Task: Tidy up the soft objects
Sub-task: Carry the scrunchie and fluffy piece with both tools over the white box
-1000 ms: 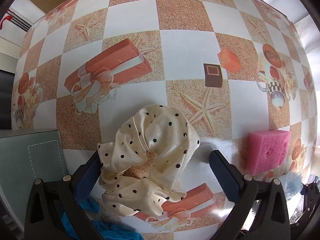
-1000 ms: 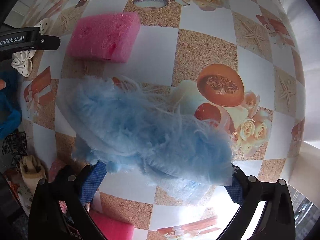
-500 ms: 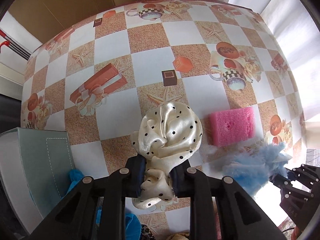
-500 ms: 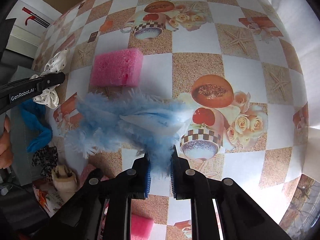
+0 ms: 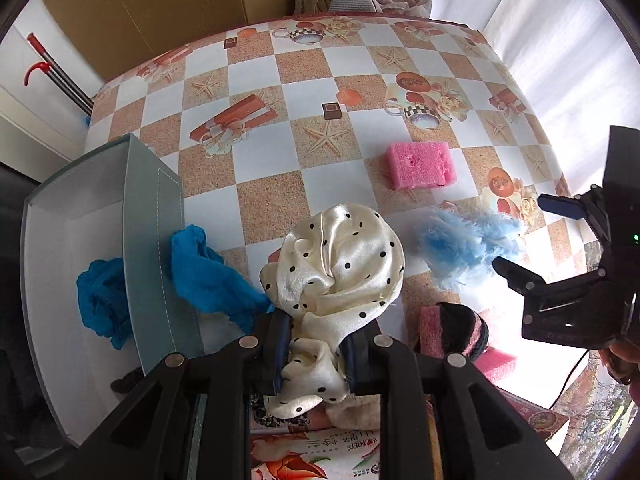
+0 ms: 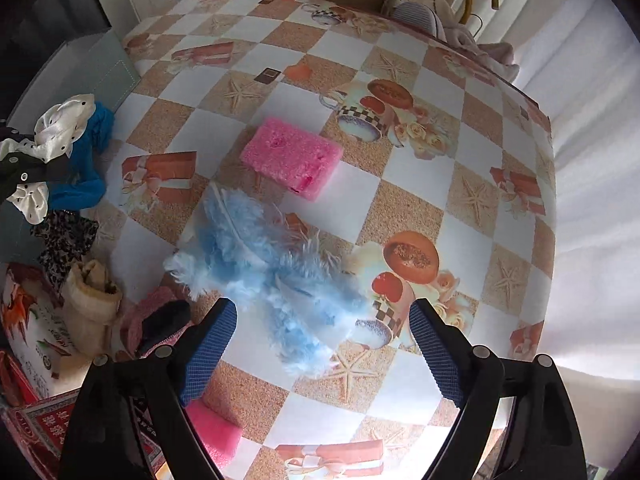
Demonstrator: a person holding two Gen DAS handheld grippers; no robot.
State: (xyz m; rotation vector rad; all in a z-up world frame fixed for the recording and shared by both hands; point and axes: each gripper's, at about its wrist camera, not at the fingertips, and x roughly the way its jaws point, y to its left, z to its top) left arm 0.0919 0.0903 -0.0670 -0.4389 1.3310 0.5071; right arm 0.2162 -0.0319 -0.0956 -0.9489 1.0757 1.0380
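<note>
So the left gripper (image 5: 316, 354), bottom centre of the left wrist view, is clamped tight on the cream polka-dot scrunchie (image 5: 340, 264); the fabric bunches up above the pads and a bit more pokes out below them, and it's clearly up off the table (image 5: 260, 192). The same scrunchie (image 6: 60, 128) shows at the far left edge of the right wrist view, pinched in the black jaws there. The right gripper (image 6: 322, 344) has its jaws spreading apart at the bottom of its own view, and the fluffy light-blue feathery thing (image 6: 272, 268) lies on the checkered cloth in the gap between the blue pads (image 6: 208, 344), with neither pad pressing on it as far as I can see. In the left view that fluffy thing (image 5: 464, 240) is right of centre, just beside the right gripper (image 5: 528, 240) coming in from the right edge. A pink sponge (image 6: 292, 156) lies flat above the fluff, near it but apart. At the left of the left view there's a grey-green box (image 5: 152, 240) with a blue cloth (image 5: 104, 300) inside and another blue cloth (image 5: 208, 276) lying just outside its wall. There's also a pink and black sock-like thing (image 5: 460, 332) and a second pink sponge (image 5: 496, 360), lower right of the left view.
</note>
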